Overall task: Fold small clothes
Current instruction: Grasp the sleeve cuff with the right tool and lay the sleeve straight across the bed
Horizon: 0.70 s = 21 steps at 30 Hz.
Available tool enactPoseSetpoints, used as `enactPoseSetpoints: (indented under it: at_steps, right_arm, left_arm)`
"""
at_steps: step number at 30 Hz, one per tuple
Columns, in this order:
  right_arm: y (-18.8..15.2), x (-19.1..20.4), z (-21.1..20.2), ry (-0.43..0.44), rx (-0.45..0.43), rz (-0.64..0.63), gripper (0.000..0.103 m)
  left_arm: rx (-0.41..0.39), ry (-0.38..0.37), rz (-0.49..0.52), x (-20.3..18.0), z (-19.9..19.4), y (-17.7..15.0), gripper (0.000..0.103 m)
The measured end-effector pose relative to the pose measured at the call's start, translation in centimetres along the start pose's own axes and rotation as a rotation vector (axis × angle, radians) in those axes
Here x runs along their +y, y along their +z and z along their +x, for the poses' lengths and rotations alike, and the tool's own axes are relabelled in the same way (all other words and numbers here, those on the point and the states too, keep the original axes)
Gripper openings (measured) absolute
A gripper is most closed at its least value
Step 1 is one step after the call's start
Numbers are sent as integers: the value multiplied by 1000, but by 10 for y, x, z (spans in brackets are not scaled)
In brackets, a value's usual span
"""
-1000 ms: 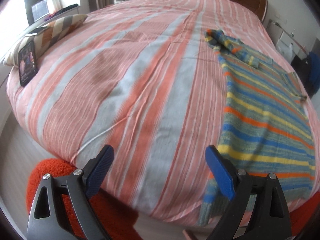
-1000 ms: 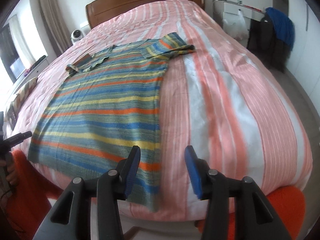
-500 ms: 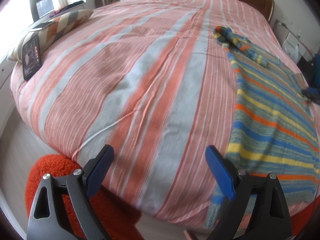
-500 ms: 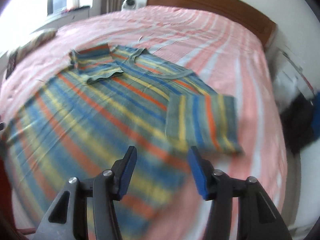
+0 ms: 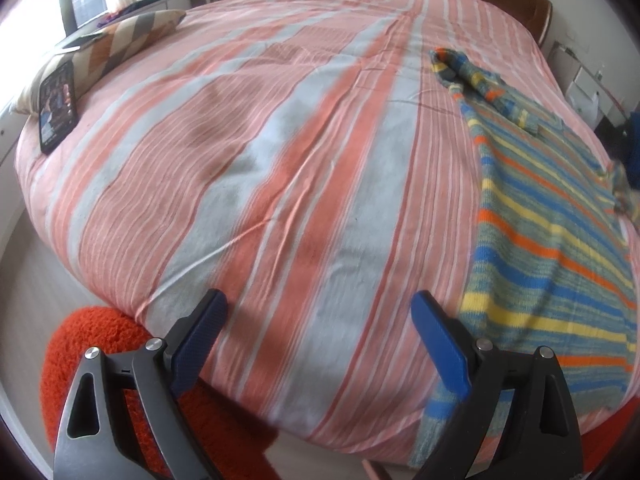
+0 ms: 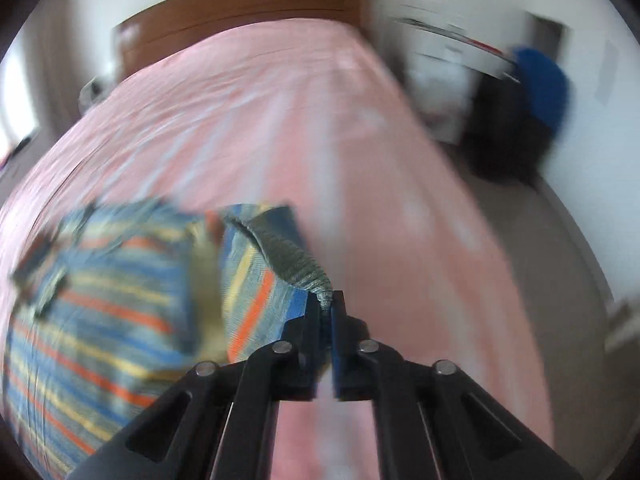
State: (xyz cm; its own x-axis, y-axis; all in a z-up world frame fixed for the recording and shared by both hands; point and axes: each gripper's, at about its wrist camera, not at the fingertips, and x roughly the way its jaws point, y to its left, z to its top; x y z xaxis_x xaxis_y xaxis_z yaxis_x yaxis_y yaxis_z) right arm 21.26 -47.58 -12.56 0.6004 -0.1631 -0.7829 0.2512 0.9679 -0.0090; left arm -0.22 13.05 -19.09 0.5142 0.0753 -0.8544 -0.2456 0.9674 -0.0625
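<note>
A wide bed [image 5: 280, 184] under a pink-and-grey striped cover fills the room, and the striped knit top [image 5: 552, 264] lies flat along its right side, its hem reaching the near edge and drooping a little over it. An orange shaggy rug [image 5: 100, 344] shows below the bed's edge; a patterned pillow [image 5: 120, 48] and a dark phone [image 5: 57, 107] sit far off at the left corner, well apart from the garment.

The top looks like a soft, loose knit: light, limp, and likely to stretch or sag if it is lifted by a single point. Its surface should grip well against the pads, not slide. Corners, sleeve ends and the hem seem the sensible places to take hold, since a pinch mid-panel would only bunch it.

The right gripper [image 6: 326, 306] has just closed, and a small tuft of the knit, apparently a sleeve edge, is pinched between its pads, with that flap lifted off the body of the top. The view there is blurred.

The left gripper [image 5: 320, 316] hangs spread wide over the bare cover near the bed's edge, holding nothing, with the hem just beside its right finger.
</note>
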Motion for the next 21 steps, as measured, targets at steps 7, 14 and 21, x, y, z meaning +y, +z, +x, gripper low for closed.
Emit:
enactPoseSetpoints:
  at_steps: [7,14,21]
  right_arm:
    - [-43,-63,12,-7,61,235,3]
    - [-60,-79,17,-40,106,266,3]
    - [-65,-83,25,-16,146,281,3]
  left_arm:
    - [-3,23,17,-2,-2,-3,94]
    - [-3,39,24,-4,1,-3,94]
    - [2,21,13,0,-1,-4,94]
